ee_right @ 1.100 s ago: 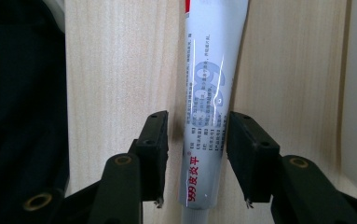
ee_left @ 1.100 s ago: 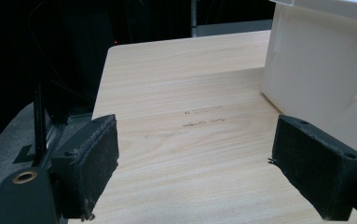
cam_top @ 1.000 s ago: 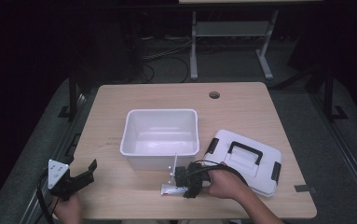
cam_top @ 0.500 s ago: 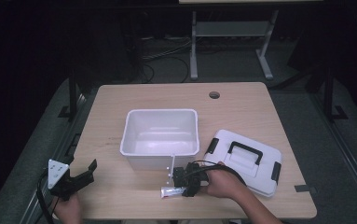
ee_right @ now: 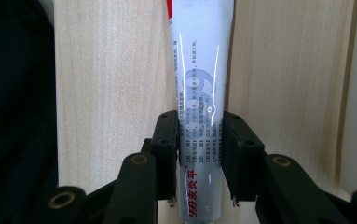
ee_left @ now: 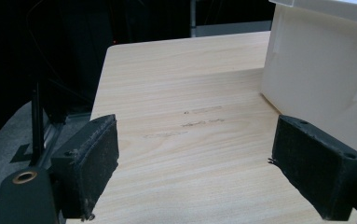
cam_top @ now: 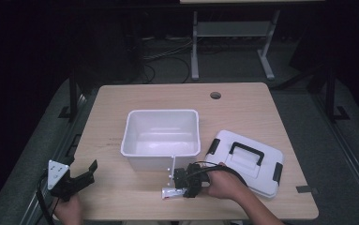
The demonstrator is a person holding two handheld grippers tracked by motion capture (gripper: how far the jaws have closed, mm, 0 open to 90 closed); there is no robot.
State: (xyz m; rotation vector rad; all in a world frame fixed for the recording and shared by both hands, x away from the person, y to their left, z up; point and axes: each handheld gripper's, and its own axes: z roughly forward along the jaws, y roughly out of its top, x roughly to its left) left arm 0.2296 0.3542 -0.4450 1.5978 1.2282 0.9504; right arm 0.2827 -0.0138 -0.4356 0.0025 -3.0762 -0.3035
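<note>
Low in the high view, just below the open white plastic bin [cam_top: 162,136], the right claw [ee_right: 199,140] was clenched across the white printed tube [ee_right: 201,88] lying on the wooden table [cam_top: 116,101], presumably to lift it, while the left claw [ee_left: 195,163] waited released.

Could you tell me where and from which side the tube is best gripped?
Grip the tube across its flat body near the crimped tail, coming in along its length from that end. It lies flat on the table, and the right gripper already pinches it so.
</note>
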